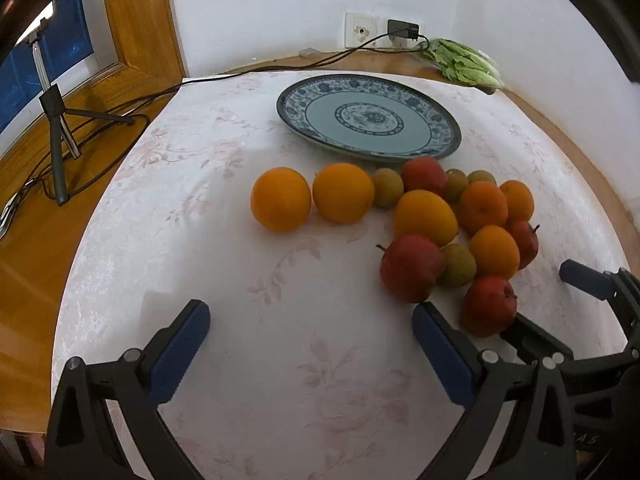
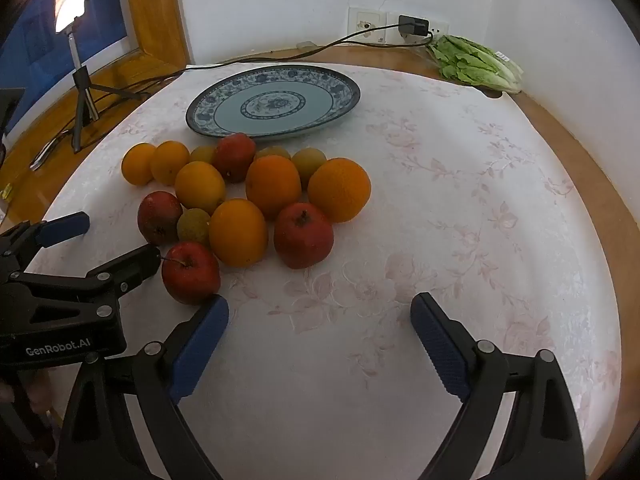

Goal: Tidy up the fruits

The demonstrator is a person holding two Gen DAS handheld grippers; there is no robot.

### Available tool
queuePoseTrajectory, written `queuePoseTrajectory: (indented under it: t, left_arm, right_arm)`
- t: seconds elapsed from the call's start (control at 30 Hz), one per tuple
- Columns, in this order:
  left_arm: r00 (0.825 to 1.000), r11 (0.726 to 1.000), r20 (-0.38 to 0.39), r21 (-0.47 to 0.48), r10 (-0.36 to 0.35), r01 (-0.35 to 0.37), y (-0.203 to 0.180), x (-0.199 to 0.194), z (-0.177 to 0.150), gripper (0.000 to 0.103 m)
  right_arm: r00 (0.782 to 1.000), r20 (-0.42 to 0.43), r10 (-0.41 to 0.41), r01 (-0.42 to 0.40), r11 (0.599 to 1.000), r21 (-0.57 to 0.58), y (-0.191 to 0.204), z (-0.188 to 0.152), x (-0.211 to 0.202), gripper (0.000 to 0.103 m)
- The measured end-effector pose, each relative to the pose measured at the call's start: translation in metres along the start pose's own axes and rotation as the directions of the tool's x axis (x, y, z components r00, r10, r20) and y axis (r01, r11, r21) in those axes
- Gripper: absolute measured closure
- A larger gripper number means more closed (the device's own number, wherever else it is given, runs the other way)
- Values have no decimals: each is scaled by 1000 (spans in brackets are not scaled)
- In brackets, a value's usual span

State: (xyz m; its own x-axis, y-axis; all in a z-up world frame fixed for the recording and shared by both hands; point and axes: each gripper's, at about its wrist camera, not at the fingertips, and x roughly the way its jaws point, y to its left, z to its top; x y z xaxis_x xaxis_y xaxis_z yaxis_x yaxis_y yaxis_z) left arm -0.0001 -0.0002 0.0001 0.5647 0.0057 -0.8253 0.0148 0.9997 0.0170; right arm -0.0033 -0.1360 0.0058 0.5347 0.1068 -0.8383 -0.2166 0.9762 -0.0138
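1. The left gripper hangs over bare tablecloth, jaws wide, holding nothing.
2. The right gripper is just as wide and empty; its left fingertip sits just beside a red apple.
3. The fruit pile of oranges, apples and small greenish fruits lies before the empty blue plate.

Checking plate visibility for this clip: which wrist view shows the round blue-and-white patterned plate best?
The left wrist view: the round blue-and-white patterned plate sits larger and near centre, with only its near rim hidden by fruit. The right wrist view shows it smaller, flatter and off to the left, a red apple overlapping its rim.
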Motion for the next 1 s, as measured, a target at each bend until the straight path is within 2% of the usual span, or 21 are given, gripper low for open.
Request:
queuePoseTrajectory:
  t: [1.0]
  left_arm:
    - [1000, 1000, -1, -5, -7, 7, 1, 1, 0, 0]
  right_arm:
    - [1000, -26, -3, 3, 1000, 1, 1, 0, 1, 8]
